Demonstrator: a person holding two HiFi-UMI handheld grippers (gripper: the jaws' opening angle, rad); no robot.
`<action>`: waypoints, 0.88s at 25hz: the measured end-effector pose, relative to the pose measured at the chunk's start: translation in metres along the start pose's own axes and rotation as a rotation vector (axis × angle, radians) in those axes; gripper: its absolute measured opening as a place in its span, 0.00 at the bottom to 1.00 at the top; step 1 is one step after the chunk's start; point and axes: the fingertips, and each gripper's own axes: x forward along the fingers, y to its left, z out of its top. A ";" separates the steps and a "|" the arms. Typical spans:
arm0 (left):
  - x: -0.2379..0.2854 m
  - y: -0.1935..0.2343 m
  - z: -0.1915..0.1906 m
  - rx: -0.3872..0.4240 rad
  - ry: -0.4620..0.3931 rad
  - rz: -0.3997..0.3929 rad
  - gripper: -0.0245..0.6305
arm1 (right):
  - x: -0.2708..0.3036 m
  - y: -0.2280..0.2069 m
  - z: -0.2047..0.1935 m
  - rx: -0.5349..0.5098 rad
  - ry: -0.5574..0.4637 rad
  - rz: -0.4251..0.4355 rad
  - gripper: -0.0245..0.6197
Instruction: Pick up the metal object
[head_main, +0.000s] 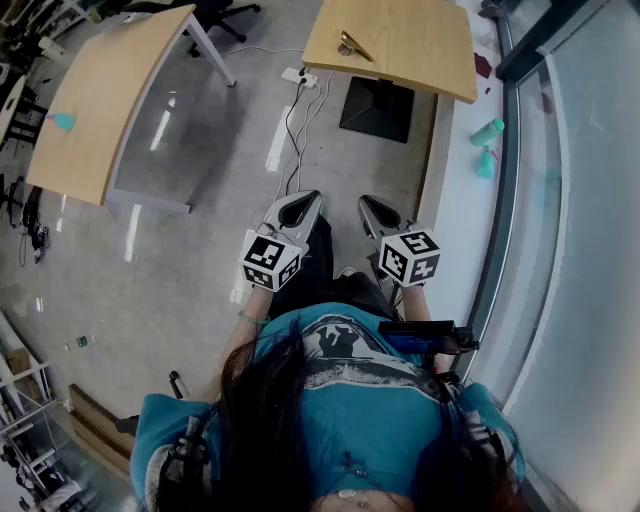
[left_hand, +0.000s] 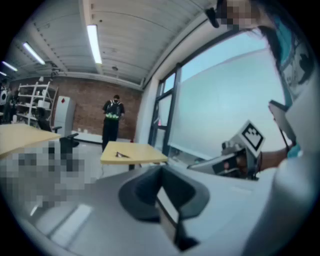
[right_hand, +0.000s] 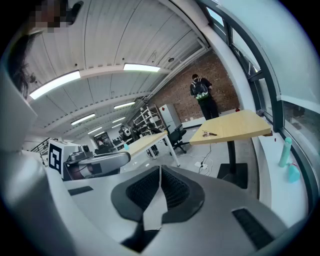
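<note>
On the desk: the metal object (head_main: 352, 46) lies flat on the wooden top, close to its left edge and near the corner on the holder's side; it is small and brass-coloured, and its exact form is too small to tell.
Same object, gripper views: a thin, dark shape on the desktop in the left gripper view (left_hand: 118, 154) and in the right gripper view (right_hand: 209, 133).
Desk: the desk (head_main: 420, 40) has a light wood top on a single post with a dark base plate (head_main: 377, 108) on the floor.
Floor by the desk: a white power strip (head_main: 300, 76) with cables lies just left of the base plate.
Window ledge: two teal bottles (head_main: 487, 132) stand to the right of the desk.
Second desk: a second desk (head_main: 100, 100) stands well apart to the left.
Left gripper: the left gripper (head_main: 303, 203) is held low before the holder, well apart from the metal object, with its jaws clenched on nothing.
Right gripper: the right gripper (head_main: 377, 207) is just beside the left one, with its jaws likewise pressed together and empty.
Far wall: a person (right_hand: 201, 95) stands by the brick wall beyond the desk.
</note>
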 end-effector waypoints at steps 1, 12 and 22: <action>0.008 0.008 -0.001 -0.004 0.004 -0.001 0.04 | 0.008 -0.005 0.003 -0.002 0.003 -0.001 0.07; 0.089 0.131 0.044 0.019 0.013 -0.037 0.04 | 0.110 -0.050 0.073 0.048 0.015 -0.056 0.07; 0.137 0.255 0.059 0.007 0.047 -0.076 0.04 | 0.224 -0.081 0.124 0.108 0.021 -0.141 0.07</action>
